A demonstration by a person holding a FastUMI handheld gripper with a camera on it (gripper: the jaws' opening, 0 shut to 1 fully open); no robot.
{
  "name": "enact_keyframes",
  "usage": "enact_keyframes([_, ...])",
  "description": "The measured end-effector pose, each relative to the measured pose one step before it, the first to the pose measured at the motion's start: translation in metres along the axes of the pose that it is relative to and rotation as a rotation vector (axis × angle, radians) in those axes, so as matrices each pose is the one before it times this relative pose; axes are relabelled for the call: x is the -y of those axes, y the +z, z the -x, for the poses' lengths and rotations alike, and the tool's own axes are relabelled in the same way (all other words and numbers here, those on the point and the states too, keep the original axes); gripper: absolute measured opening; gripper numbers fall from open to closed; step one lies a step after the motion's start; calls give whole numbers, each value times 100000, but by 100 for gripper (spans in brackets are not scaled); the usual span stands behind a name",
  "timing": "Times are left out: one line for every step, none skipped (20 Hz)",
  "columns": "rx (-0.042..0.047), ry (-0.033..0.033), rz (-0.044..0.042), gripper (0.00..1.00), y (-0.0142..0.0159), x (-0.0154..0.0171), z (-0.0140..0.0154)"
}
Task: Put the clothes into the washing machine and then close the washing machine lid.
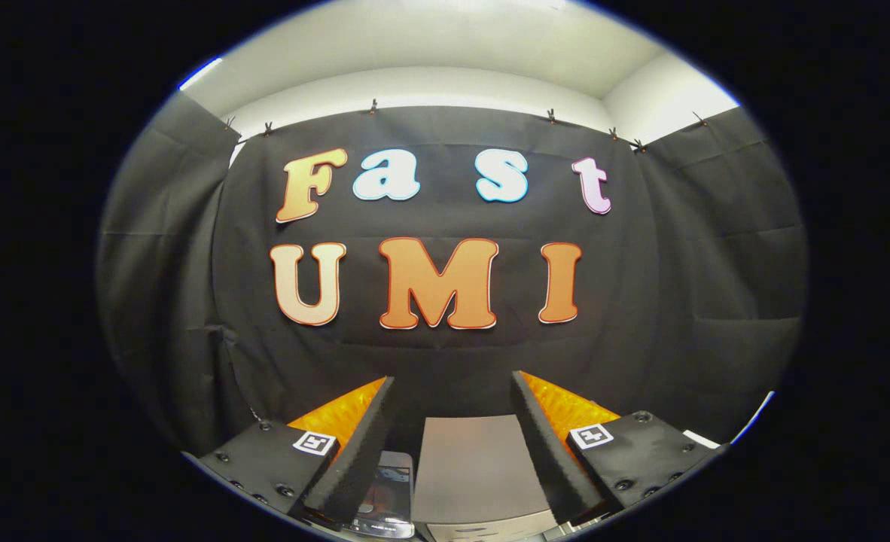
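Here the fingers (452, 391) stood wide apart, holding nothing, aimed at the booth's black cloth wall (678, 301). At six o'clock between them lay the grey top of the washing machine (471, 467), a dark glossy patch (388, 489) at its seven o'clock side.

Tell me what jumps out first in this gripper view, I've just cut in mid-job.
The open claw stands out first: its two fingers are spread wide, orange on their outer sides, with nothing between them. Below the gap sits a flat grey panel, likely the washing machine top, though that is hard to confirm. Beyond hangs the black cloth wall.
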State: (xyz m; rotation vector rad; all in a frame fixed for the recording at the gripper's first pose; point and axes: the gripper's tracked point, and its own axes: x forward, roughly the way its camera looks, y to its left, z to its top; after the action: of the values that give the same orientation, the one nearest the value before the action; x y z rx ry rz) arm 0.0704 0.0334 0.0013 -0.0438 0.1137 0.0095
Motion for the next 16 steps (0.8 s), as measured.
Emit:
enact_keyframes([-173, -204, -336, 97, 195, 954, 409])
enact_keyframes([741, 76, 268, 97, 404, 1028, 427])
enact_keyframes([795, -622, 644, 97, 234, 946, 255])
enact_keyframes([972, -530, -75, 97, 281, 1068, 269])
enact_keyframes([756, -13, -664, 97, 180, 690, 188])
enact_keyframes([1043, 140, -928, 97, 179, 711, 326])
enact_keyframes([25, -358, -173, 97, -13, 888, 47])
enact_keyframes([-189, -702, 478, 97, -176, 840, 24])
enact_keyframes([-145, -586, 472, 97, -109, 702, 46])
enact_keyframes([425, 358, 134, 97, 317, 420, 128])
enact_keyframes([451, 262, -270, 97, 314, 188, 94])
enact_keyframes([179, 370, 286, 97, 101, 115, 114])
enact_keyframes([60, 291, 126, 97, 84, 88, -118])
enact_keyframes([252, 779, 42, 97, 146, 34, -6])
enact_keyframes([51, 620, -234, 97, 82, -143, -112])
enact_keyframes([-443, 693, -377, 97, -90, -138, -167])
